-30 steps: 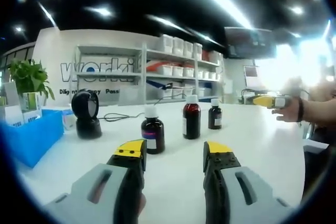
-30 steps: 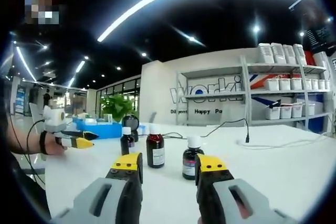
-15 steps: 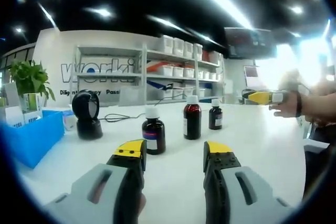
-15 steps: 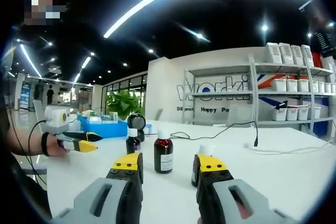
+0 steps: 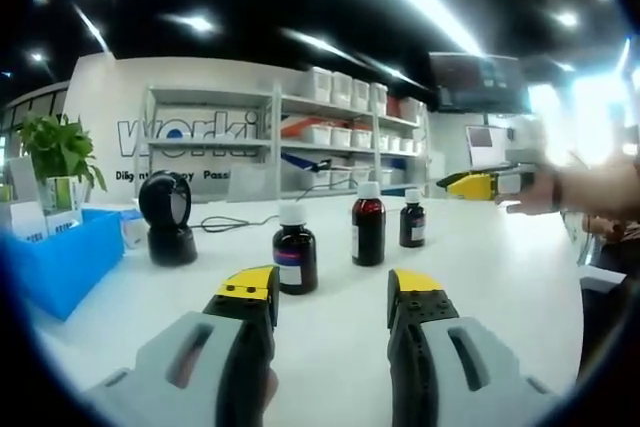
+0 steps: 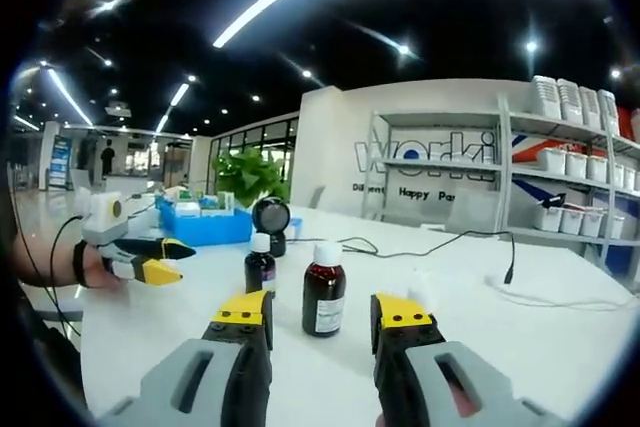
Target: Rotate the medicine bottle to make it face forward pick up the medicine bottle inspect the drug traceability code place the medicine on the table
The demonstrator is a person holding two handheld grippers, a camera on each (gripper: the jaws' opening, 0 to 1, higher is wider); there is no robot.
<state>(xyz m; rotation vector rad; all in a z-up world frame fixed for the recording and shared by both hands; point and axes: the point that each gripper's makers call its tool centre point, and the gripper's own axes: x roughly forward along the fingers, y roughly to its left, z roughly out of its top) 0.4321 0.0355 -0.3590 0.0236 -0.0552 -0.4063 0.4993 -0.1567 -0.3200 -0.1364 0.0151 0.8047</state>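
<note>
Three small dark brown medicine bottles with white caps stand in a row on the big white table (image 5: 520,277). In the left gripper view, the short dark bottle (image 5: 295,252) is nearest, the taller red-brown bottle (image 5: 367,225) stands in the middle, and the smallest dark bottle (image 5: 411,219) is farthest. All three stand upright and apart from each other.

The left gripper (image 5: 330,292), grey with yellow tips, hangs low over the table. Its jaws are wide apart and hold nothing. The short dark bottle is just ahead of its left jaw, not touching.

In the right gripper view, the right gripper (image 6: 320,309), also grey with yellow tips, has its jaws spread apart with nothing between them. The taller red-brown bottle (image 6: 324,291) stands in front, seen through the gap. One bottle hides behind the right jaw, so just its white cap (image 6: 418,289) peeks out, a bit blurry. The last of the three (image 6: 260,265) stands behind the left jaw.

A round black scanner on a stand (image 5: 168,219) sits on the table near a blue plastic bin (image 5: 60,257). A green leafy plant (image 5: 58,152) stands behind the bin. A black cable (image 6: 420,245) lies across the table. White shelves with white boxes (image 5: 330,117) line the back wall.
</note>
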